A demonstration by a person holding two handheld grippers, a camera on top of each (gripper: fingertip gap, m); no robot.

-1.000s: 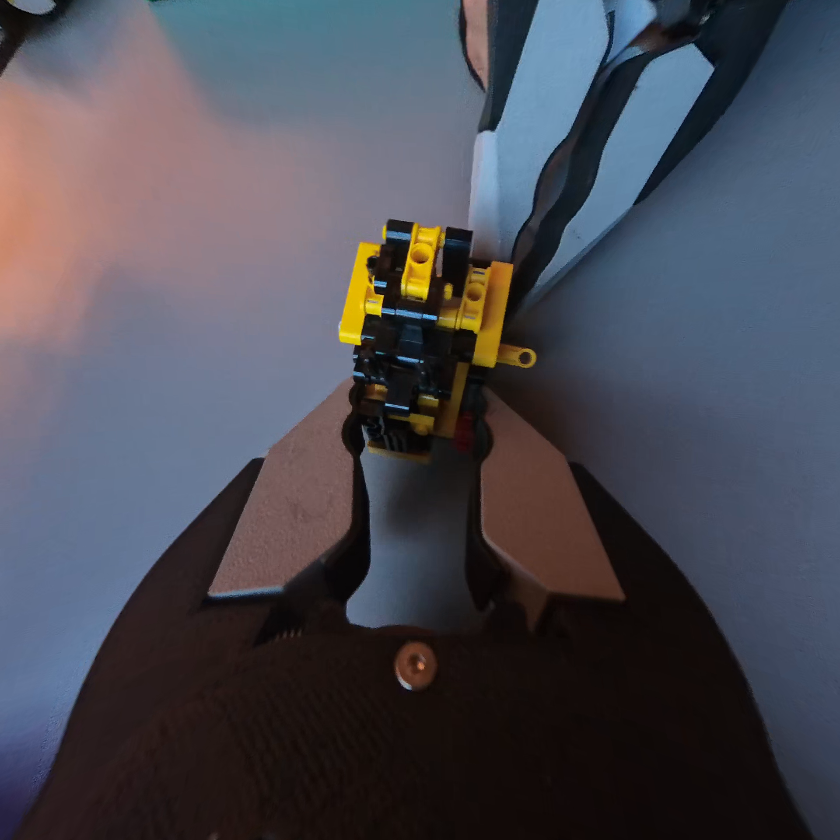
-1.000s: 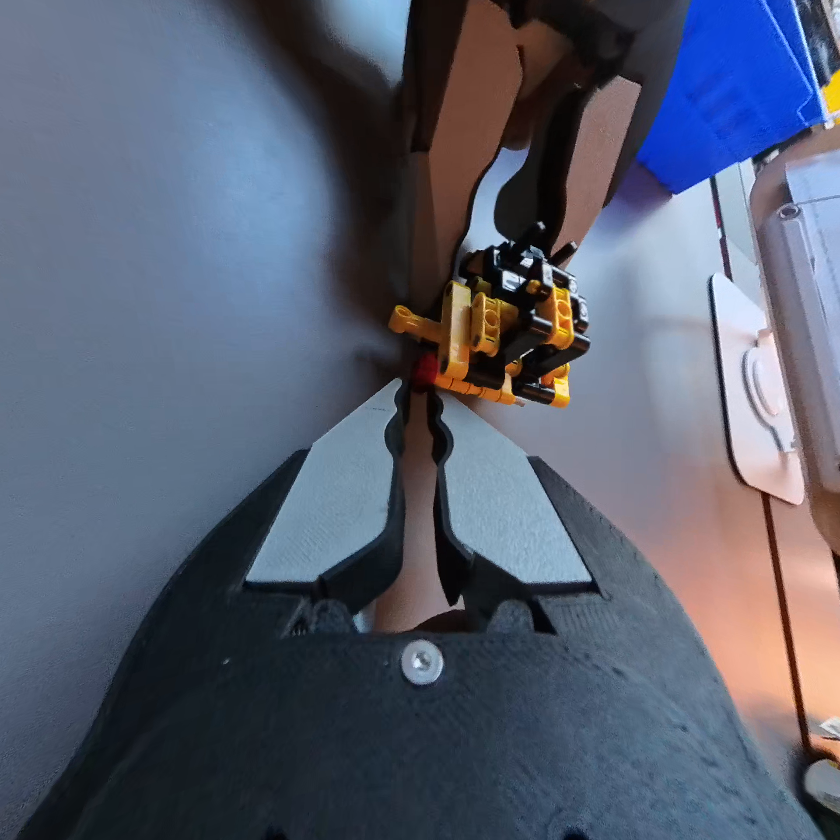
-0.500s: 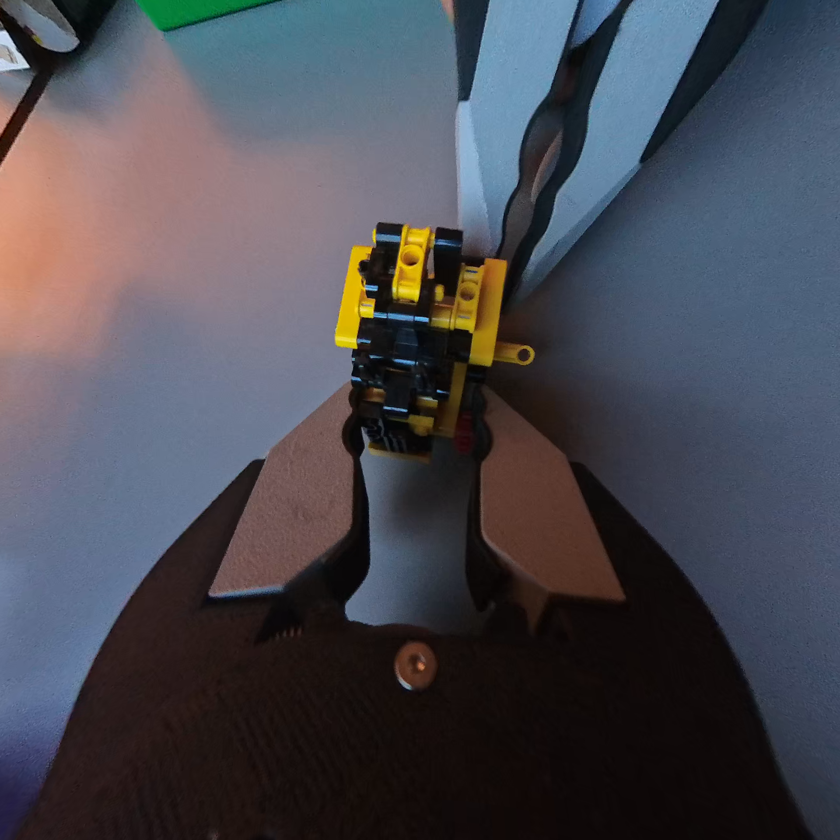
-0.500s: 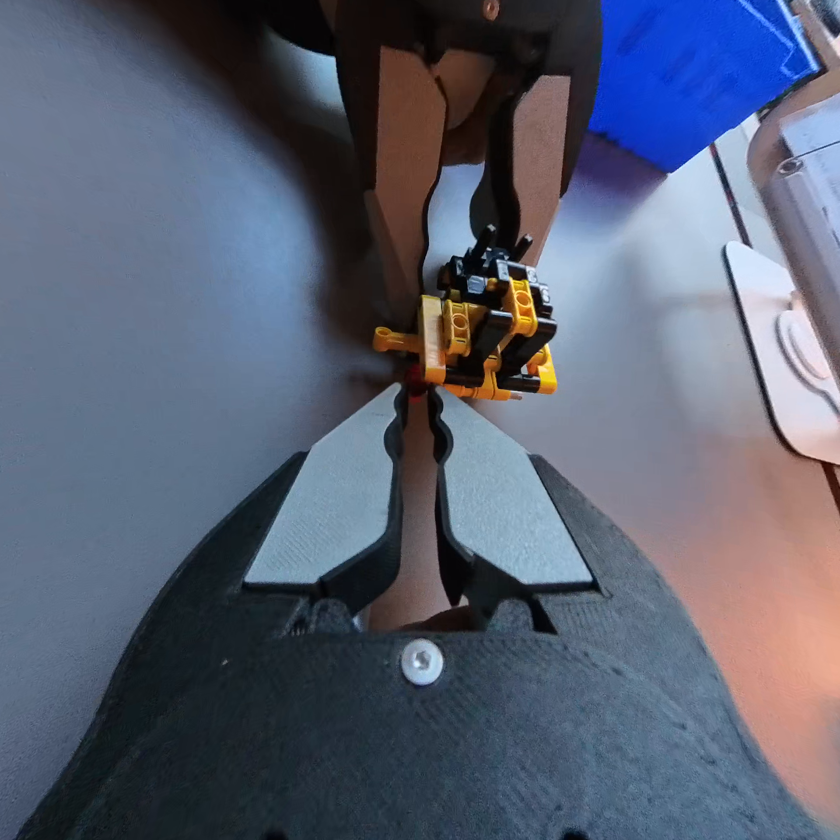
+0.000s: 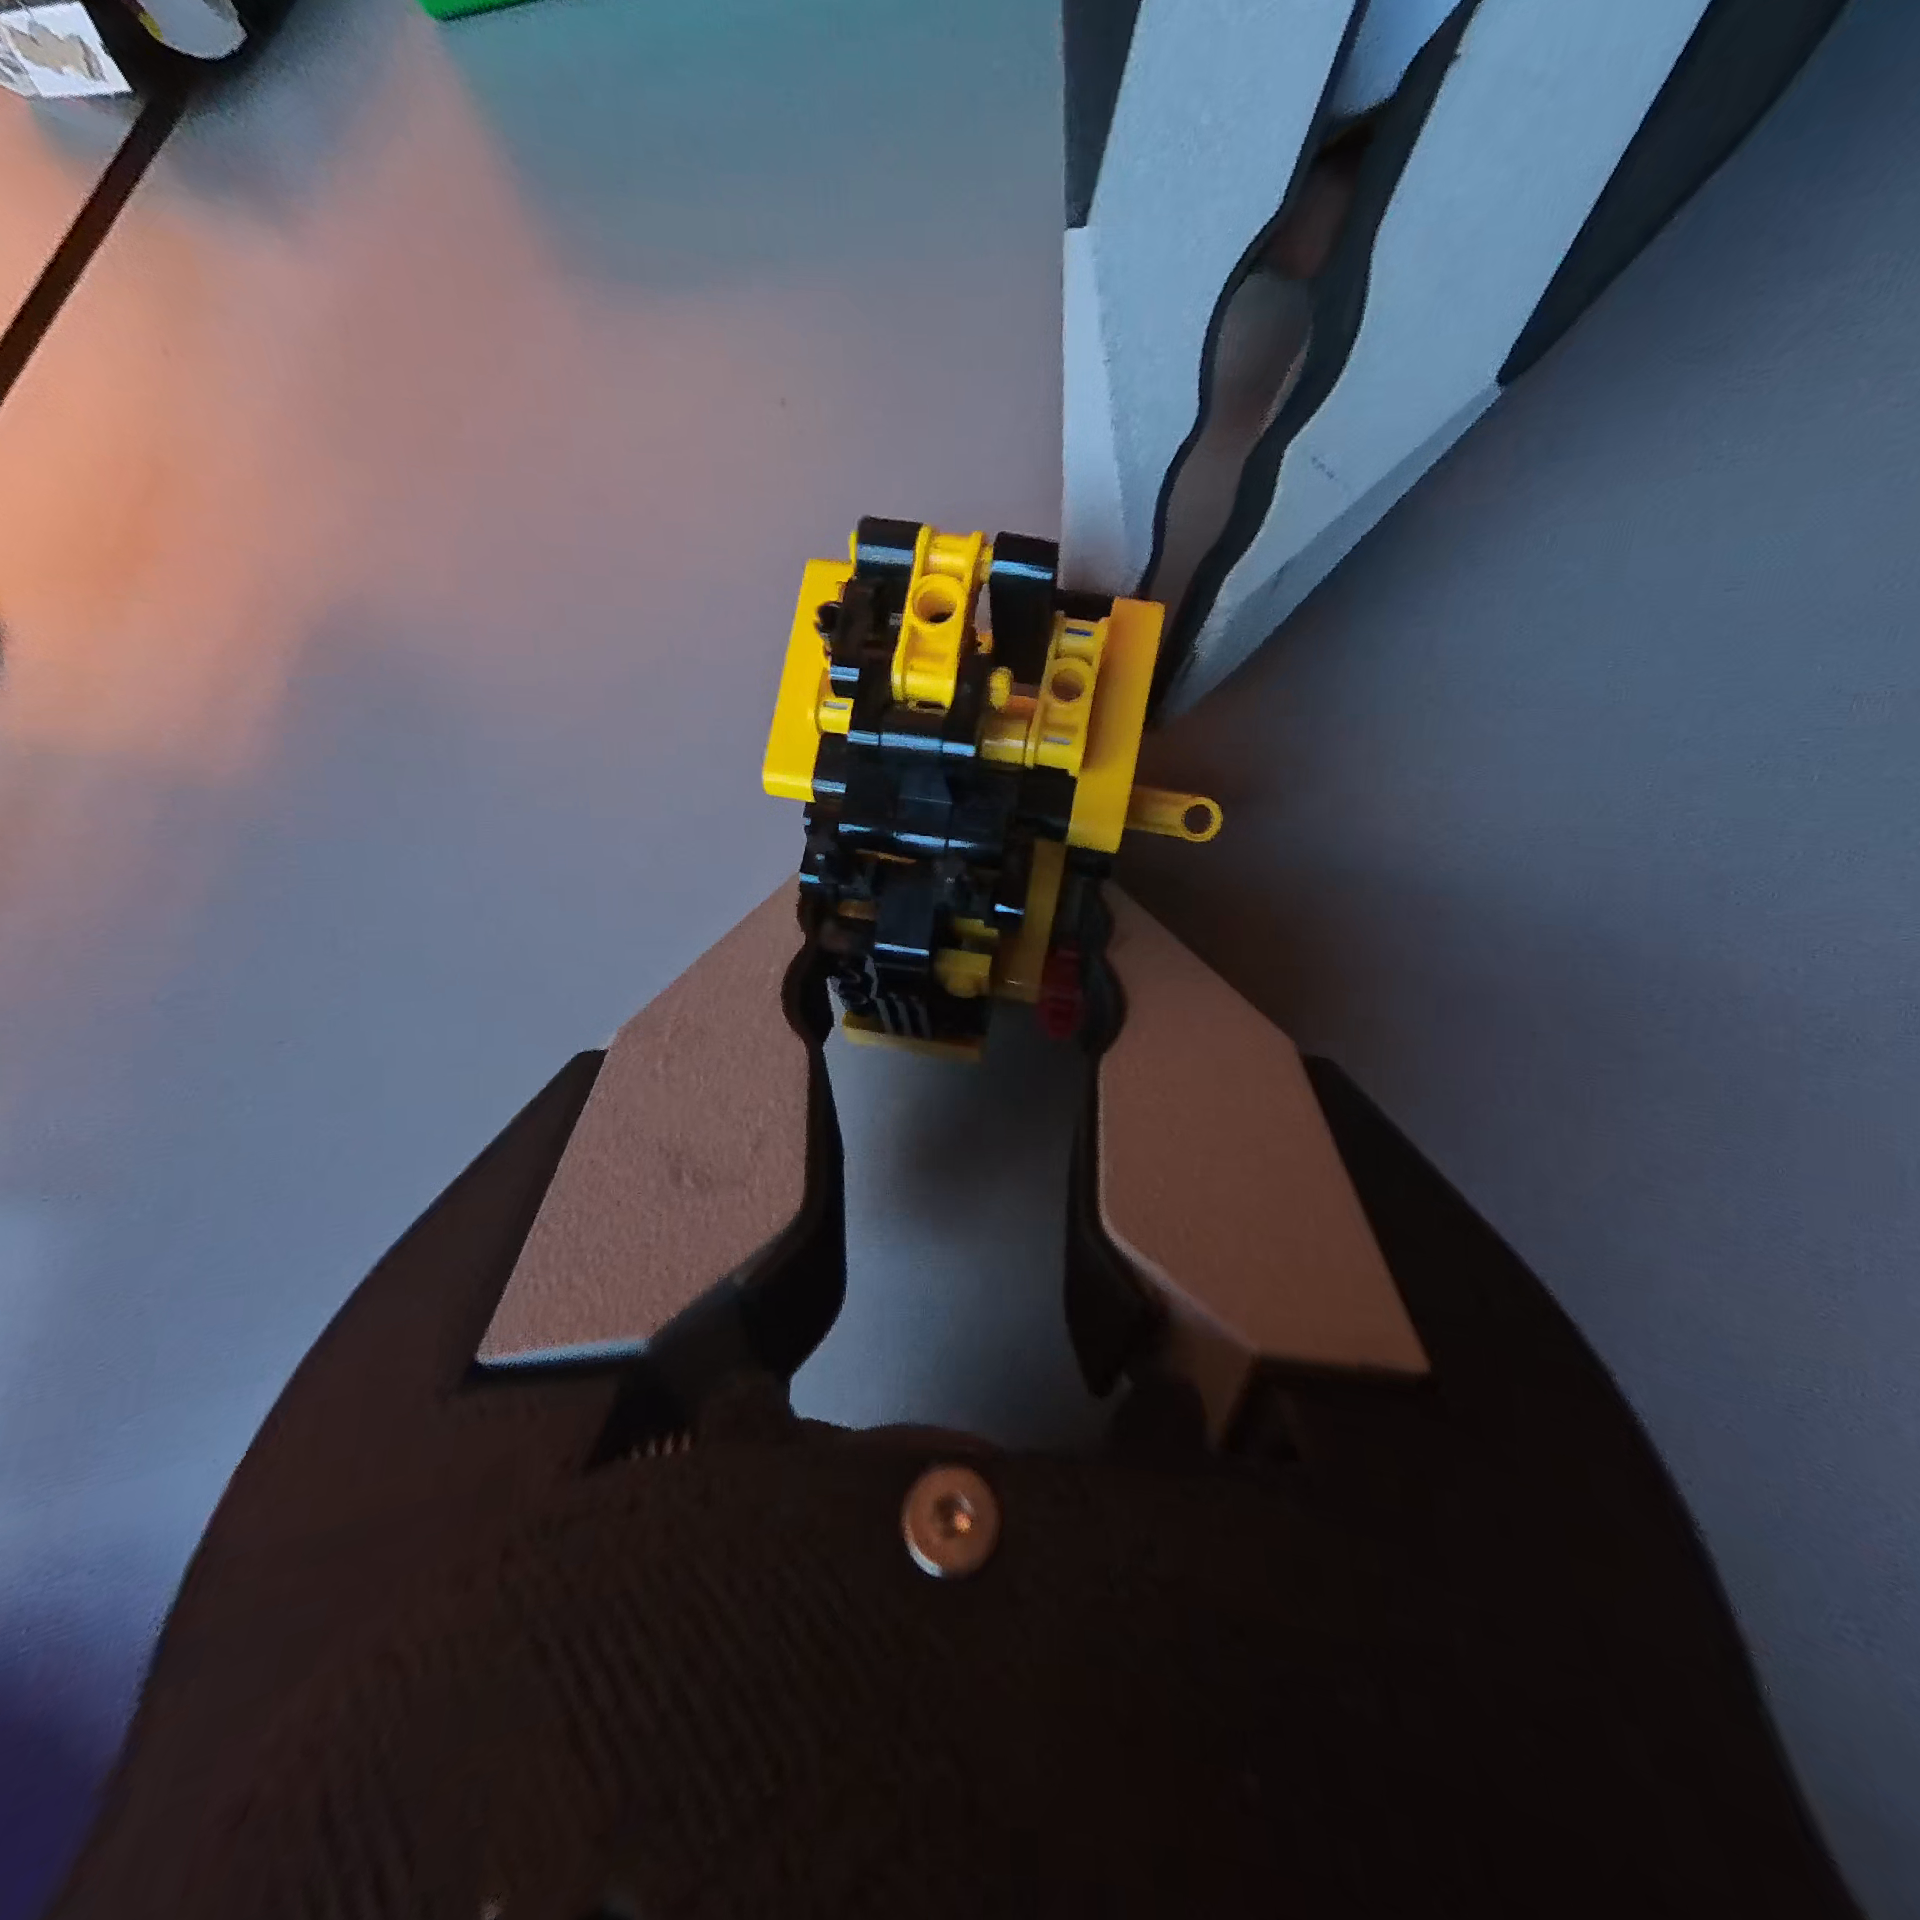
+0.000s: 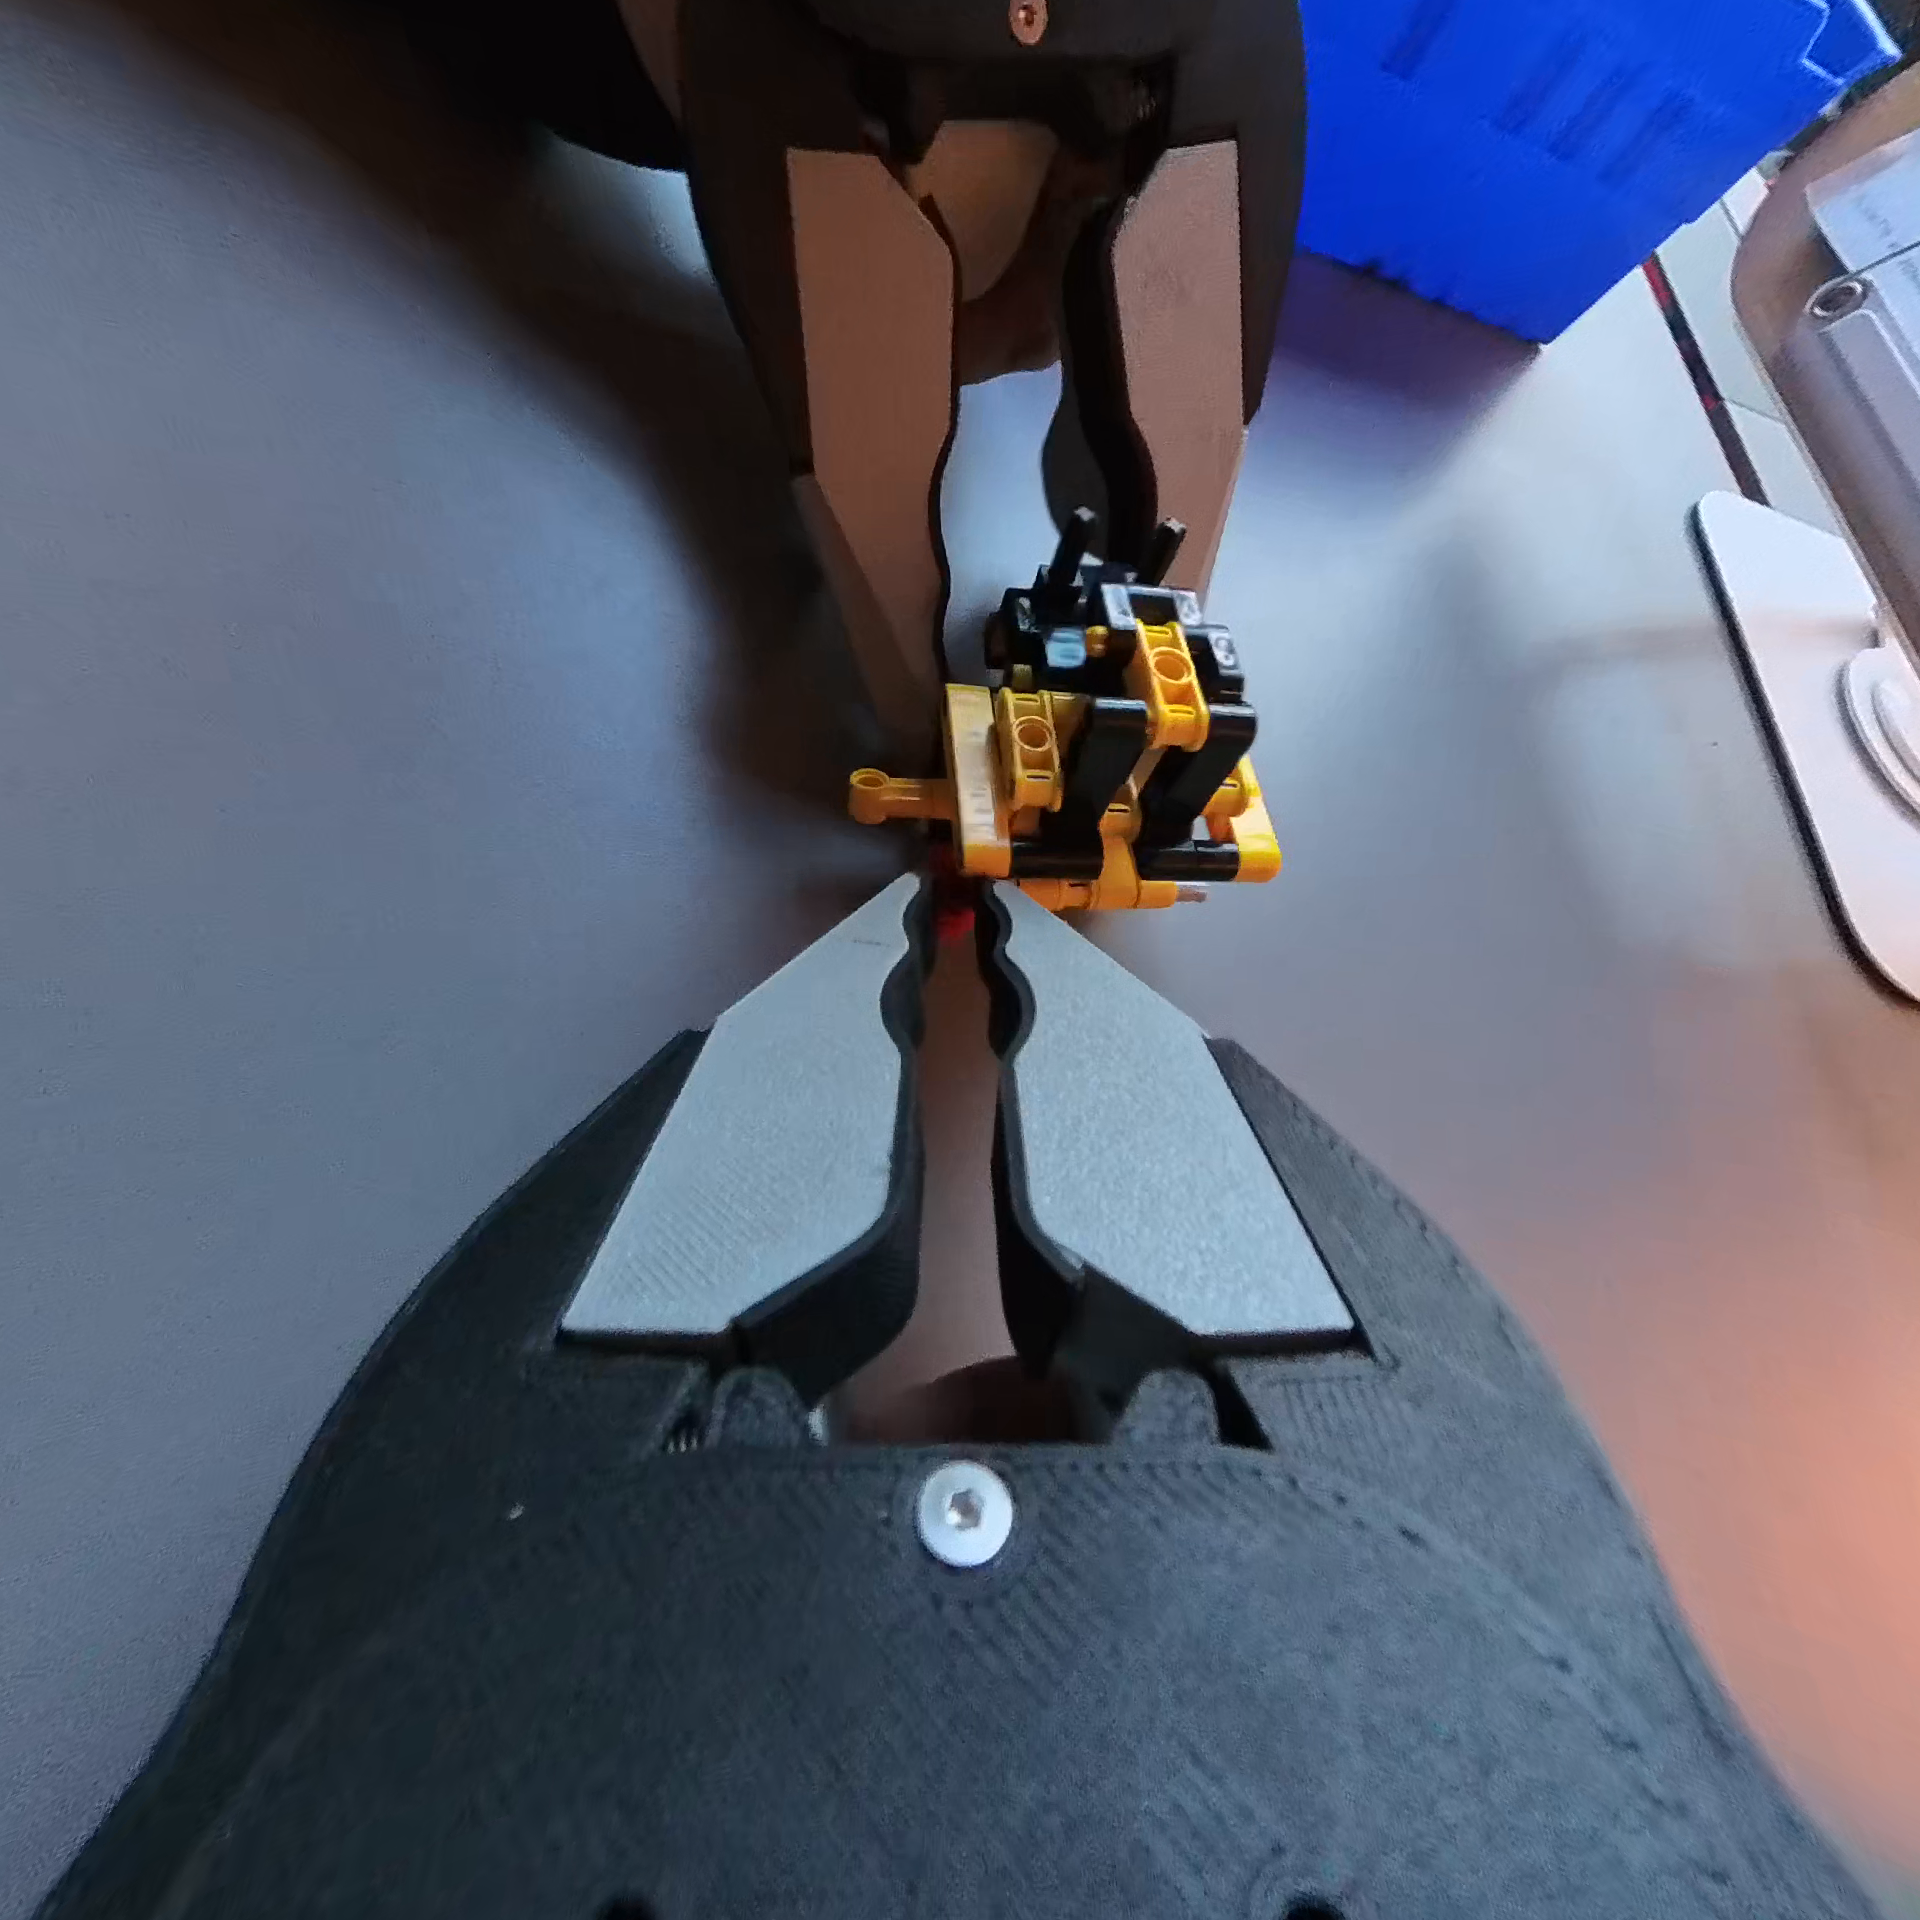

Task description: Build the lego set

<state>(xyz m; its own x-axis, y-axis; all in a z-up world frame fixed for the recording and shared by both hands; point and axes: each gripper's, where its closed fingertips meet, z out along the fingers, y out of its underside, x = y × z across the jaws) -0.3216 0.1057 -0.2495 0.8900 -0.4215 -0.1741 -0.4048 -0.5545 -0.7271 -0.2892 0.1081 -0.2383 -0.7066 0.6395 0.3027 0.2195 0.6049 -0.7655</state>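
since a second ago the right gripper (image 6: 951, 914) has swung square to the left gripper (image 5: 951, 971), whose jaws clamp the yellow-and-black lego model (image 5: 961, 769) at frame centre above the grey surface (image 5: 416, 831). only the right wrist view shows the right jaws narrowed on a red pin (image 6: 951, 923) at the model's edge, a blue bin (image 6: 1558, 145) upper right.

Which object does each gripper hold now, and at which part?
The left gripper holds the yellow-and-black lego model by its near end, fingers on both sides. The right gripper pinches a small red piece at the model's edge.
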